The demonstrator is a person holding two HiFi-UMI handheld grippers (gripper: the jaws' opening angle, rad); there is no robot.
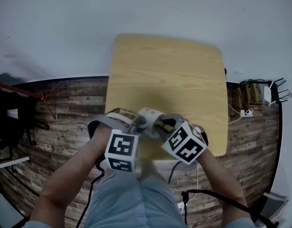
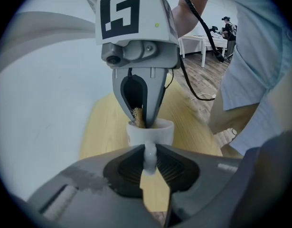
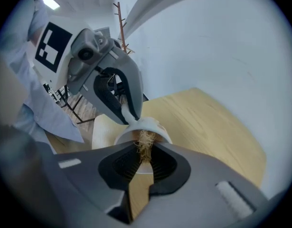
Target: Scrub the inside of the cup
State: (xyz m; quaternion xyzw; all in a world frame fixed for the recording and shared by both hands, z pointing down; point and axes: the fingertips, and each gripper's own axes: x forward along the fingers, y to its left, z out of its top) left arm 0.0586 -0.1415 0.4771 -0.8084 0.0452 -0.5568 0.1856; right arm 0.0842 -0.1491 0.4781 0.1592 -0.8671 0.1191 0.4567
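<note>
Right gripper (image 3: 144,158): jaws nipped on a tan fibrous scrubbing tuft (image 3: 145,144), tip inside the small white ceramic cup (image 3: 160,131).
Left gripper (image 2: 149,160): clamped on the cup's handle (image 2: 149,151), over the near edge of the pale wooden tabletop (image 1: 169,70).
Handling: sweep the tuft round the wall and grip the handle firmly.

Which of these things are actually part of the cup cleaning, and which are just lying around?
In use:
cup
scrubber
left claw, on the cup's handle
right claw, on the scrubber

Lying about:
power strip
router
</note>
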